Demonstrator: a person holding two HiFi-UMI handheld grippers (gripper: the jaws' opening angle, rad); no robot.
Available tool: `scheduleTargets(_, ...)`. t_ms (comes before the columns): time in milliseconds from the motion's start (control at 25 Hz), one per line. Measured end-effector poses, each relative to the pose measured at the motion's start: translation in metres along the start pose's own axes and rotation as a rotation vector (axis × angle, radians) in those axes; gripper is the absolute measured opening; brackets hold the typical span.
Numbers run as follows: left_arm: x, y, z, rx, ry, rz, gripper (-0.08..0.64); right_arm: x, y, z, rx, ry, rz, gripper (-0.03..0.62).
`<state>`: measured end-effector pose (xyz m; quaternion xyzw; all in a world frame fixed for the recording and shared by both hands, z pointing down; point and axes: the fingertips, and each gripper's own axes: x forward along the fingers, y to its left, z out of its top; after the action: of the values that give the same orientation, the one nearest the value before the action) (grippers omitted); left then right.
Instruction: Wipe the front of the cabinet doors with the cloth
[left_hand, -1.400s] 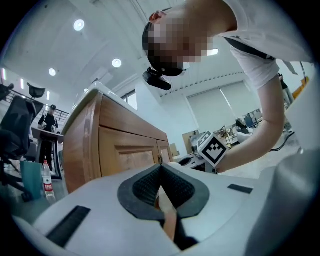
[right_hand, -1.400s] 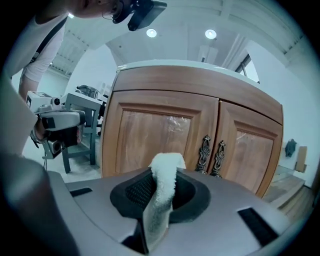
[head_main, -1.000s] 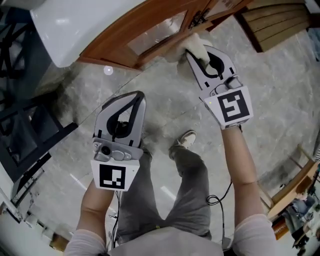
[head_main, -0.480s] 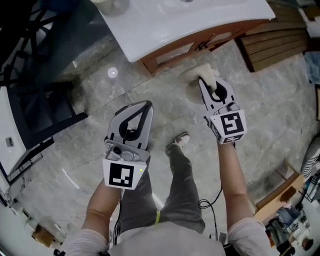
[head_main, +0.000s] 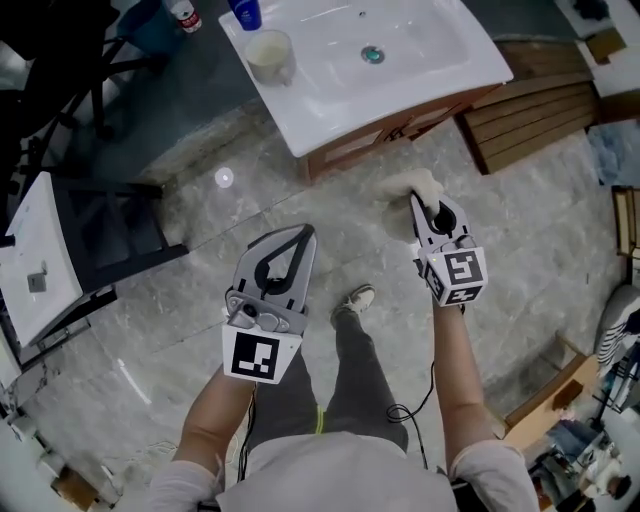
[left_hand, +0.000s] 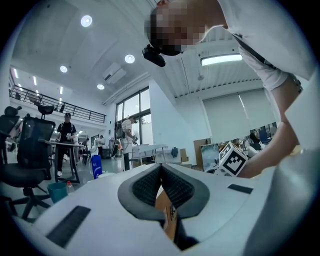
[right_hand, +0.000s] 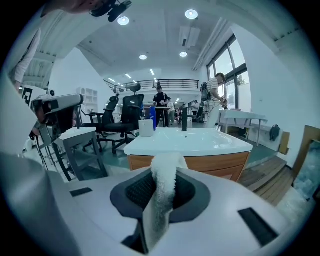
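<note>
While a person stands on the marble floor (head_main: 170, 260), the left gripper (head_main: 300, 234) at lower centre keeps its jaws pressed together. At centre right, the right gripper (head_main: 419, 204) clamps the white cloth (head_main: 402, 183), clear of the wooden cabinet (head_main: 352, 146) under the white sink (head_main: 330, 95) at top centre.

1. Head view: looks steeply down from high above the sink (head_main: 370, 60), seen near its top edge.
2. Right gripper view: faces the cabinet (right_hand: 215, 162) under the sink level-on, from nearby; both share the sink.
3. Left gripper view: tilts up at the ceiling (left_hand: 100, 45).
</note>
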<state>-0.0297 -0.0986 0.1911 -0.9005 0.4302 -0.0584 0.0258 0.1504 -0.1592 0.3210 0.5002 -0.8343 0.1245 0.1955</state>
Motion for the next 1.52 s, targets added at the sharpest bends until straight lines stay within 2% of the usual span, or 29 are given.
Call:
scheduleTargets(160,-0.015,0.007,0.04,-0.002,0.001,0.003,0.018,-0.026,0.008,0.036,0.017,-0.004,-0.022,0.075)
scheduleTargets(360,-0.043,0.02,0.095,0.038,0.019,0.007,0.018,-0.06,0.032,0.09,0.022,-0.03,-0.022,0.075)
scheduleTargets(480,-0.057,0.028,0.138,-0.044,-0.052,0.063,0.018,-0.085,0.041,0.122,0.019,-0.054,-0.022,0.075)
scheduleTargets(520,-0.062,0.029,0.152,-0.047,-0.071,0.071,0.018,-0.093,0.044,0.132,0.018,-0.062,-0.022,0.075)
scheduleTargets(640,-0.074,0.027,0.187,0.041,-0.093,0.059,0.018,-0.119,0.055,0.163,0.007,-0.091,-0.016,0.075)
scheduleTargets(800,-0.087,0.027,0.228,-0.027,-0.168,0.088,0.018,-0.148,0.075,0.196,-0.021,-0.127,0.007,0.075)
scheduleTargets(1040,-0.108,0.032,0.274,-0.015,-0.234,0.102,0.018,-0.182,0.099,0.247,-0.092,-0.205,0.02,0.075)
scheduleTargets(1520,-0.161,0.061,0.326,0.037,-0.293,0.186,0.018,-0.26,0.164,0.339,-0.143,-0.426,0.114,0.075)
